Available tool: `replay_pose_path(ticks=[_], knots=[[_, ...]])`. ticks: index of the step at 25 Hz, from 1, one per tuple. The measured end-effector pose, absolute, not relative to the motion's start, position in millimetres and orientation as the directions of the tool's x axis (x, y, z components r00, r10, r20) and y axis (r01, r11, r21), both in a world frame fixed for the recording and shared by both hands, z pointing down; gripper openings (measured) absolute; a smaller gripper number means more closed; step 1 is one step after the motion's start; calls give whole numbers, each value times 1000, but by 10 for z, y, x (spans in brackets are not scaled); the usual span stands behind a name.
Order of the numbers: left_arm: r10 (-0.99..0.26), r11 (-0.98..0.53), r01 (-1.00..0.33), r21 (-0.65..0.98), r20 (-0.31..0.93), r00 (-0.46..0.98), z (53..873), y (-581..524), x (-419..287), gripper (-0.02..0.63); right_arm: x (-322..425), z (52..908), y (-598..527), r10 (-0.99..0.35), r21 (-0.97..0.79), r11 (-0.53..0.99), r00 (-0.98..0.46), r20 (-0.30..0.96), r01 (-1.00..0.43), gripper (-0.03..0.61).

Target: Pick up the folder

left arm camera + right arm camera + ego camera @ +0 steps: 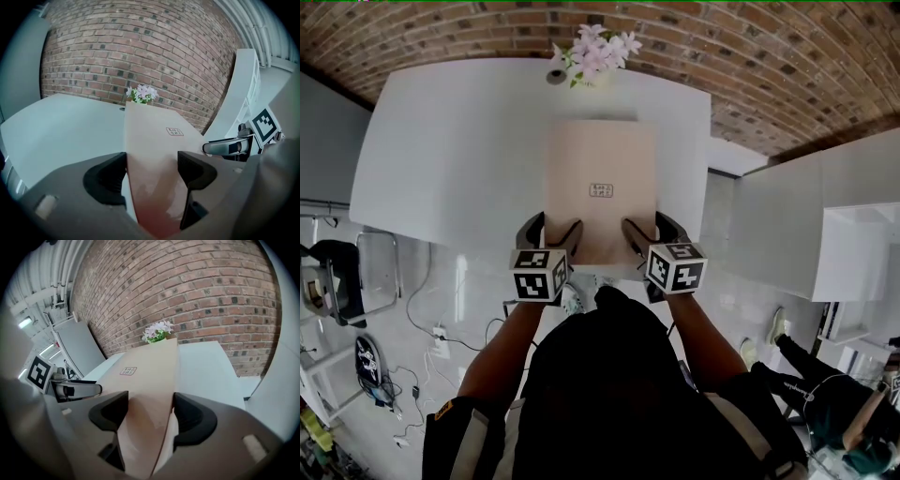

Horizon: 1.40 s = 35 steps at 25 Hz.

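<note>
Both grippers clamped on the folder's near edge

My left gripper (pixel 551 234) and right gripper (pixel 652 234) each have their fingers pinched shut on the near edge of the tan folder (pixel 600 155), one by each corner. That edge pokes just past the front of the white worktop (pixel 459 141), and the rest stretches away over it with a small label (pixel 601 190) facing up. Just past the far end there's a bunch of pink flowers (pixel 598 54), with a brick wall (pixel 140 47) behind.

left tool (pixel 551 232), right tool (pixel 647 230) | black jaws | black-white square markings
</note>
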State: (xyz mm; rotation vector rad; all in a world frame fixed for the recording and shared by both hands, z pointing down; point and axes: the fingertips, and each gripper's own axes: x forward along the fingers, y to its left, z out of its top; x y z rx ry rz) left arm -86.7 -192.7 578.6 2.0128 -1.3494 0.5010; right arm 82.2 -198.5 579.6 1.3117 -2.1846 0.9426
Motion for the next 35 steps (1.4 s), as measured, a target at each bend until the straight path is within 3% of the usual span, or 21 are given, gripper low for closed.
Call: replay_pose_path(ticks=[12,25,35], knots=[[-823,-340,-912,230,397,407,4703,-1852,-1022,345,692,4730,-1864,-791,-265,359,-443,422,-895,307],[-896,-393,-900,189,142,421,3726,-1368,-1422,339,306,3664,-1367,-883,-102,405,-418,215,-908,307],[-896,-423,-890,170,69,439,3345,-885,-1593,329,142,3318,-843,-905,-84,392,-400,143,-916,307]])
